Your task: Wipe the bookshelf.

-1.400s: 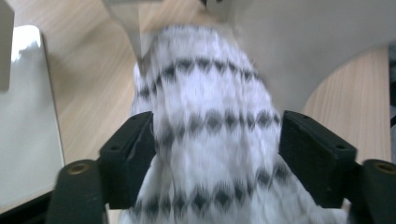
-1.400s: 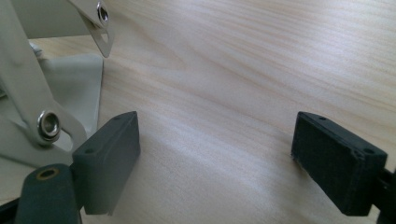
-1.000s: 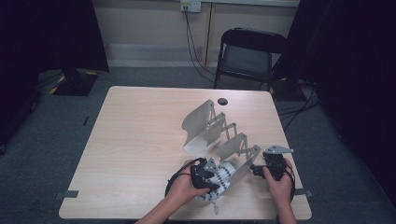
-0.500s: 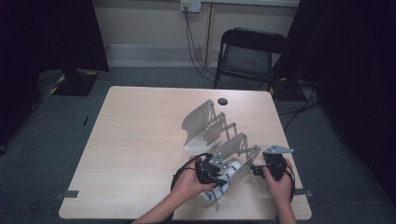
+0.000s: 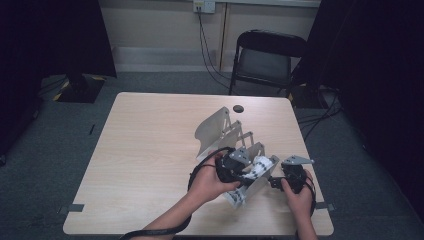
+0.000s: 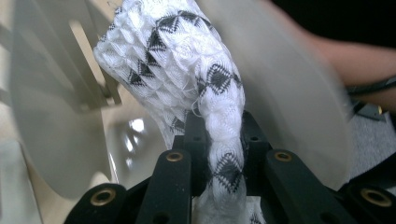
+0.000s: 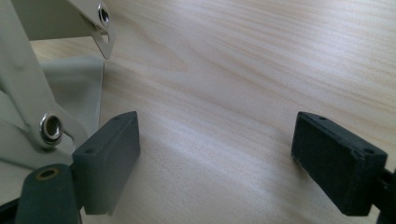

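At the near edge of the pale wooden table (image 5: 150, 150) the person's two forearms come in from below, each hand holding a tool. The left hand-held gripper (image 6: 219, 154) has its black jaws clamped on a white knitted cloth with black diamond patterning (image 6: 187, 60); in the left gripper view the fabric is pinched into a narrow roll between the pads and fans out wider beyond them. The jaws have just been closing, with the cloth between them. From the high view the left hand-held gripper (image 5: 235, 167) sits above the near-right part of the table, and the cloth (image 5: 257, 167) hangs across a light grey folding rack of hinged flat panels (image 5: 220, 131), touching its nearest panel.

Just to the right, the right hand-held gripper (image 5: 287, 176) rests low near the table edge. Its jaws stand wide apart with bare wood between them in the right gripper view (image 7: 215, 158), and a riveted arm of the rack (image 7: 28, 93) lies just beside its left jaw.

Farther back on the table, a small dark round disc (image 5: 238, 108) lies near the far edge. Beyond the table a black folding chair (image 5: 267, 60) stands against the wall.
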Tool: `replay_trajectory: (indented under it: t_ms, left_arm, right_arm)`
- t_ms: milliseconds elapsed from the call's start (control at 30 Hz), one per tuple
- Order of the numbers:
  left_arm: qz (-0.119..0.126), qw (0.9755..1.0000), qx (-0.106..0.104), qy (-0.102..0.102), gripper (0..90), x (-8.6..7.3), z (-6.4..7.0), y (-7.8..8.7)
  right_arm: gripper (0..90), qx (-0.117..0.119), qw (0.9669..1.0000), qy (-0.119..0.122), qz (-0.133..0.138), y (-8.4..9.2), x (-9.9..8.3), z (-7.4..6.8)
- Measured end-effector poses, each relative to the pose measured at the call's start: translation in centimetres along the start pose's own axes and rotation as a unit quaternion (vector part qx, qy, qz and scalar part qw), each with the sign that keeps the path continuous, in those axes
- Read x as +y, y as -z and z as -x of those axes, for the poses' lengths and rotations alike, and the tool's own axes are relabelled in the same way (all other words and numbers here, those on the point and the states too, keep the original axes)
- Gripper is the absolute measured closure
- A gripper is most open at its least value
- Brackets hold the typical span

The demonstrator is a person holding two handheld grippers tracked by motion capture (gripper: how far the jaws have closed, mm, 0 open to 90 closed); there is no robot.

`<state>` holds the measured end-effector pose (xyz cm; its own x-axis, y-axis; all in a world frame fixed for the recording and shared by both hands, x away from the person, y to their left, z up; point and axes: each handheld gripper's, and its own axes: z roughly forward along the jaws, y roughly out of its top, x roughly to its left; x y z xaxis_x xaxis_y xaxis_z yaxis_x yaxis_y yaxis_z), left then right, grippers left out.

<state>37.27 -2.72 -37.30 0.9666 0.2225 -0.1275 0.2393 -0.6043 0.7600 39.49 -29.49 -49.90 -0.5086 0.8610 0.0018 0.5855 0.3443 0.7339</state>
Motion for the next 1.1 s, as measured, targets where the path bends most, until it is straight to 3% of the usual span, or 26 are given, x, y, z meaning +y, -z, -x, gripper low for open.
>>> replay_trajectory:
  t_ms: [67, 133, 233, 867, 1100]
  left_arm:
    - [0.009, 1.0, 0.001, 0.0, 77.6, 0.7, 0.1, 0.4]
    - [0.002, 1.0, 0.006, -0.003, 77.7, 1.0, 0.2, 0.4]
    - [0.003, 1.0, 0.003, -0.001, 77.6, 0.7, 0.2, 0.0]
    - [-0.05, 0.9982, -0.009, 0.033, 77.3, -5.3, -0.4, -4.7]
    - [-0.068, 0.9972, -0.006, 0.031, 77.2, -6.5, -0.7, -5.8]
  right_arm:
    - [15.0, 0.0, 1.0, 0.0, 0.0, 0.0, 0.0, 0.0]
    - [15.0, 0.0, 1.0, 0.001, 0.001, 0.0, 0.0, 0.0]
    - [15.0, 0.0, 1.0, 0.001, 0.0, 0.0, 0.0, 0.0]
    - [14.9, 0.001, 1.0, 0.002, 0.0, -0.1, 0.1, -0.1]
    - [15.0, 0.002, 1.0, 0.003, 0.0, -0.2, 0.1, -0.1]
